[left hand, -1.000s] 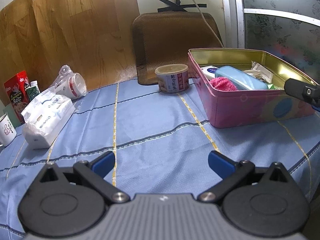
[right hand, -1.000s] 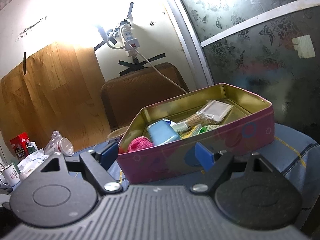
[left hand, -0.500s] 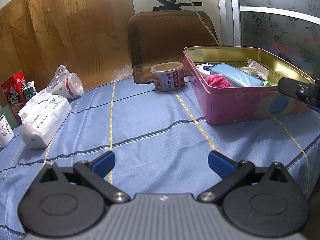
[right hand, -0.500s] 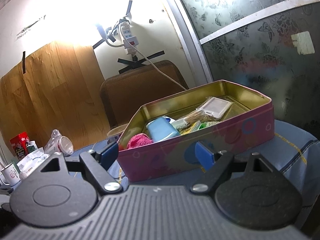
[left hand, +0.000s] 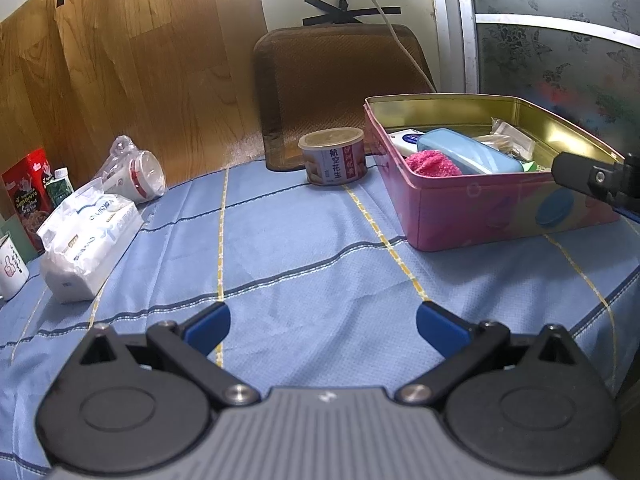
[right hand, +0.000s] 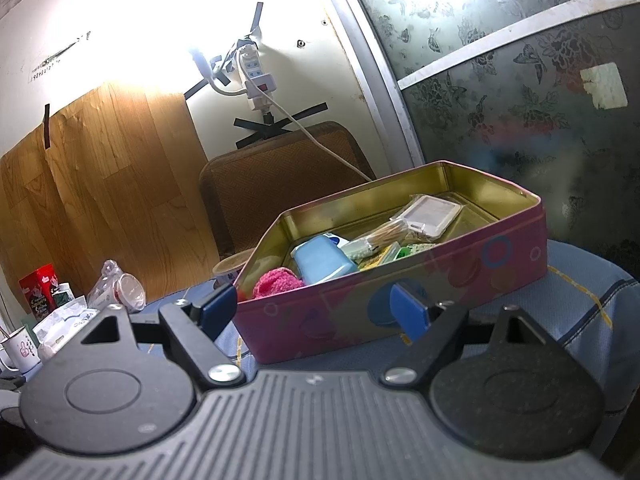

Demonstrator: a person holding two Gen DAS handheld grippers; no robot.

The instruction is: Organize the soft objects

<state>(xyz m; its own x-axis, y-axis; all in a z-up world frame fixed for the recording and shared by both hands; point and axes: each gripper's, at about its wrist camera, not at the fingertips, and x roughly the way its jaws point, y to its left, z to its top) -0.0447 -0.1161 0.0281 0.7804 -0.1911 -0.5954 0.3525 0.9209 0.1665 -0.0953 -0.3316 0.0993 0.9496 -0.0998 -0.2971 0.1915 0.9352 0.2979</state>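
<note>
We hold our left gripper (left hand: pixel 322 326) above the blue striped tablecloth (left hand: pixel 300 248), its blue-tipped jaws spread wide with nothing between them. Our right gripper (right hand: pixel 310 310) is likewise spread wide and empty, just in front of the pink rectangular metal tin (right hand: pixel 400 308). Inside that open tin the fluffy pink soft cloth (right hand: pixel 276 282) lies at the near-left end, touching a light blue plastic case (right hand: pixel 322 262). A white pack of tissues (left hand: pixel 86 248) lies well apart on the cloth, and a round lidded can (left hand: pixel 334 156) stands just beside the tin.
</note>
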